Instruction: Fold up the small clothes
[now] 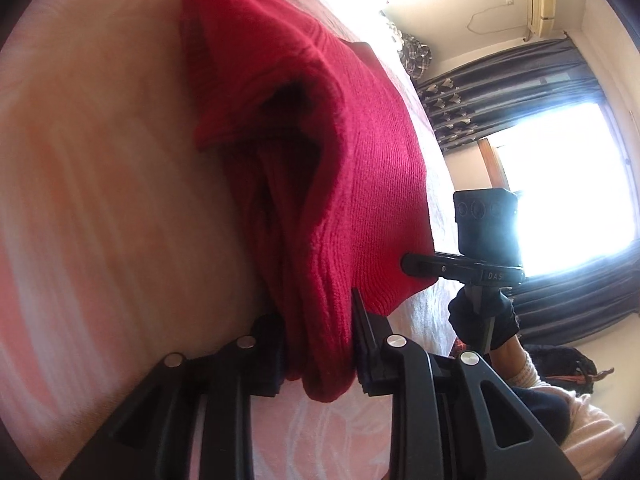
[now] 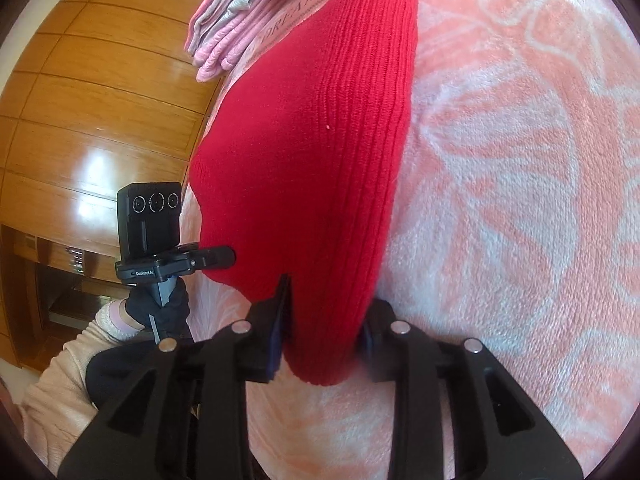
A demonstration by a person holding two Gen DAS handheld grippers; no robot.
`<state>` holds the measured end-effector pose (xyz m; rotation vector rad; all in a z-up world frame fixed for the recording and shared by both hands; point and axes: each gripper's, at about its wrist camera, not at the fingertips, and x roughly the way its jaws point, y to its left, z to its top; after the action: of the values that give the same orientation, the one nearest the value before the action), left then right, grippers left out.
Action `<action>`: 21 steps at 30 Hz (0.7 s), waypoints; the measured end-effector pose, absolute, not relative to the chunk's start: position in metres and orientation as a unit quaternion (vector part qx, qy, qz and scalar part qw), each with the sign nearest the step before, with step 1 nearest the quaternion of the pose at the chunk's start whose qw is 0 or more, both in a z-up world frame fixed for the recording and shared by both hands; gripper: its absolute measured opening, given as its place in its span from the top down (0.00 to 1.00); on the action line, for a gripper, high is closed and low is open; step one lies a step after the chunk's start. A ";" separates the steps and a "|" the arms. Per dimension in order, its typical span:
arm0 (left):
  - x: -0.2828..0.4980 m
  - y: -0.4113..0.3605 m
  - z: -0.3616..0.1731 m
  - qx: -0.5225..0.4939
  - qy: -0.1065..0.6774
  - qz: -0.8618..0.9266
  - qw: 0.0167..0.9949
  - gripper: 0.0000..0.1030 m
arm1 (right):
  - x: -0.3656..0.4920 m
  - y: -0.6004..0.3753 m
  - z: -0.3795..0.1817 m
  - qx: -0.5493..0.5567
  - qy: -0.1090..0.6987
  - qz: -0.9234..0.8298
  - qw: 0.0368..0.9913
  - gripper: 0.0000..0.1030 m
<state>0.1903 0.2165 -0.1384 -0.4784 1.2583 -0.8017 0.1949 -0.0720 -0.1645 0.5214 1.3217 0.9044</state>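
So I'm holding the red knit sweater (image 1: pixel 320 152) by two corners of one edge, over the pink flowered blanket (image 2: pixel 520 200). My left gripper (image 1: pixel 320 344) is clamping down on a bunched corner, and my right gripper (image 2: pixel 324 328) is pinching the ribbed corner the same way, both nearly closed around thick fabric. It's looking partly doubled over already, so I'm guessing I'm mid-fold with laying flat left. Beyond the sweater, a pile of pink clothes (image 2: pixel 232 36) is sitting done.
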 end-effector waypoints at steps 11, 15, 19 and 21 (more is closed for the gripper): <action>0.150 0.205 -0.050 -0.115 0.505 -0.256 0.816 0.38 | 0.172 -0.090 -0.079 0.103 0.561 0.248 0.783 0.12; 0.139 0.193 -0.011 -0.088 0.507 -0.201 0.834 0.37 | 0.159 -0.081 -0.064 -0.004 0.565 0.168 0.808 0.12; 0.120 0.196 0.015 -0.072 0.513 -0.144 0.843 0.31 | 0.144 -0.076 -0.050 -0.037 0.572 0.134 0.808 0.11; 0.110 0.200 0.022 -0.067 0.514 -0.126 0.846 0.29 | 0.135 -0.075 -0.044 -0.032 0.575 0.129 0.807 0.11</action>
<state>0.1098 0.1996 0.0218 -0.1403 1.0835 -0.2665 0.1353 -0.0747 -0.0436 -0.0675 1.2300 0.2770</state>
